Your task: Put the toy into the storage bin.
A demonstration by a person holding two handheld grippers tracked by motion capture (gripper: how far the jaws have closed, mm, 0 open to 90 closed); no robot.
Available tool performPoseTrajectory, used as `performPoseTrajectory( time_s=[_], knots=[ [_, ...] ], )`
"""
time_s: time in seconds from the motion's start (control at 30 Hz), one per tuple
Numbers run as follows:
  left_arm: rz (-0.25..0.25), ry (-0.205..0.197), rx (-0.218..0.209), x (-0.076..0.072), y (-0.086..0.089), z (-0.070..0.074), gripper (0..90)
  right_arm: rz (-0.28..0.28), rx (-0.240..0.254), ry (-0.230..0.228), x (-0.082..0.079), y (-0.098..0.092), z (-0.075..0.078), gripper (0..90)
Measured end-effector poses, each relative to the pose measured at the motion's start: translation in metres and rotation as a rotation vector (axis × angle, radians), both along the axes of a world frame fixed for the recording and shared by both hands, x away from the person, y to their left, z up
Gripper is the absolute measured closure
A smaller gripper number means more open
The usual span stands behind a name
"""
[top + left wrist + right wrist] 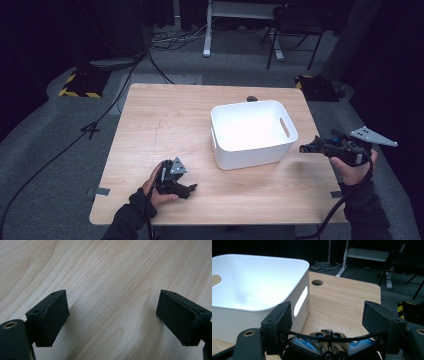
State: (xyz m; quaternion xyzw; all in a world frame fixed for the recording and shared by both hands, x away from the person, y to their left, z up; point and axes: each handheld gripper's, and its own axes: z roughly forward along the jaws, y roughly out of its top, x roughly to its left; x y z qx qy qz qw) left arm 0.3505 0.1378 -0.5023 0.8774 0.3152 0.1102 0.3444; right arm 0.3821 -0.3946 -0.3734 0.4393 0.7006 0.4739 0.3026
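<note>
Sitting right of centre on the table (165,120), the white bin (252,132) looks like thin rigid plastic: probably light, smooth, slippery. Best hold is likely its rim or handle slot (300,300). Left claw (176,184) and right claw (312,146) both gape apart, empty.

Grey carpet floor (45,150), black chair (295,22), dark surrounds
</note>
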Motion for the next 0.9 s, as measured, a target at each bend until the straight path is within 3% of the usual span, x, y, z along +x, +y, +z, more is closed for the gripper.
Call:
performPoseTrajectory(
  time_s=[0.37,0.43,0.9],
  knots=[
    [0.002,-0.004,0.005,0.0,0.0,0.0,11.1,0.0,-0.006,-0.029,-0.002,-0.002,0.032,24.6],
    [0.002,0.011,-0.004,0.0,-0.001,0.0,11.1,0.001,-0.008,-0.04,-0.002,0.0,0.037,24.6],
    [0.002,0.01,-0.004,0.0,-0.001,0.0,11.1,0.028,-0.011,-0.063,-0.002,0.008,0.066,24.7]
  ],
)
